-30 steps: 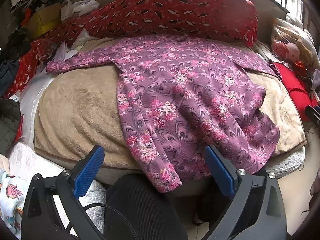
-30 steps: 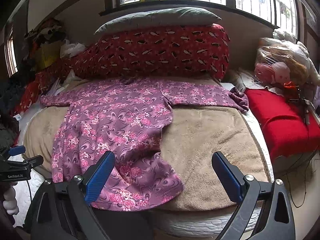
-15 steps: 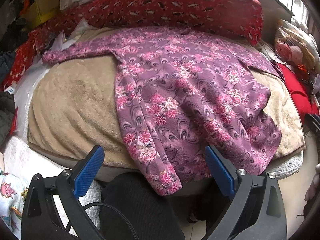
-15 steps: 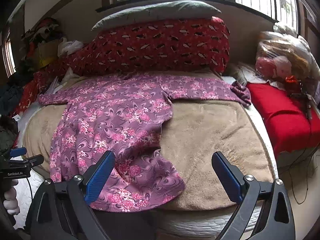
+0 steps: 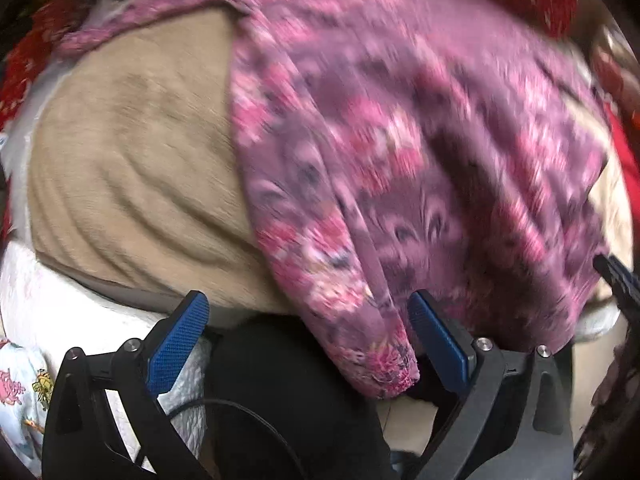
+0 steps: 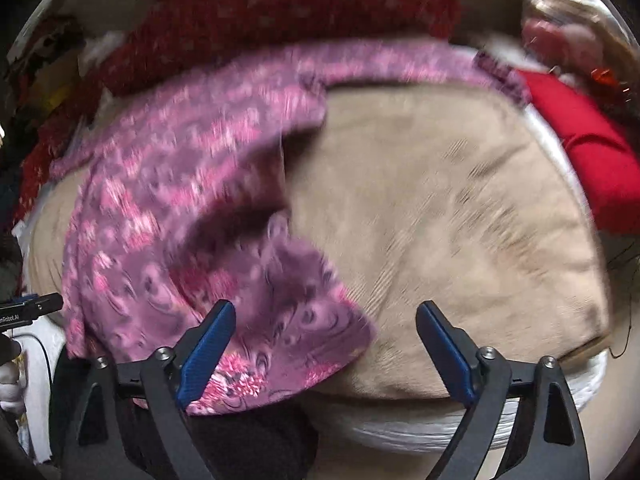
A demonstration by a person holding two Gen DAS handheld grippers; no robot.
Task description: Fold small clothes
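Note:
A purple garment with a pink flower print lies spread on a tan blanket, sleeves stretched out to both sides at the far end. Its hem hangs over the near edge of the bed. My left gripper is open, just in front of the hem's left corner, with that corner between its blue pads. My right gripper is open, close above the hem's right corner. The garment fills the left half of the right wrist view. Both views are motion-blurred.
A long red patterned pillow lies across the far end of the bed. A red cloth and a bag with a pink toy sit at the right. A white quilted mattress edge runs below the tan blanket.
Both grippers have moved forward and down toward the garment's hem; the bed now looks much closer. Both stayed open.

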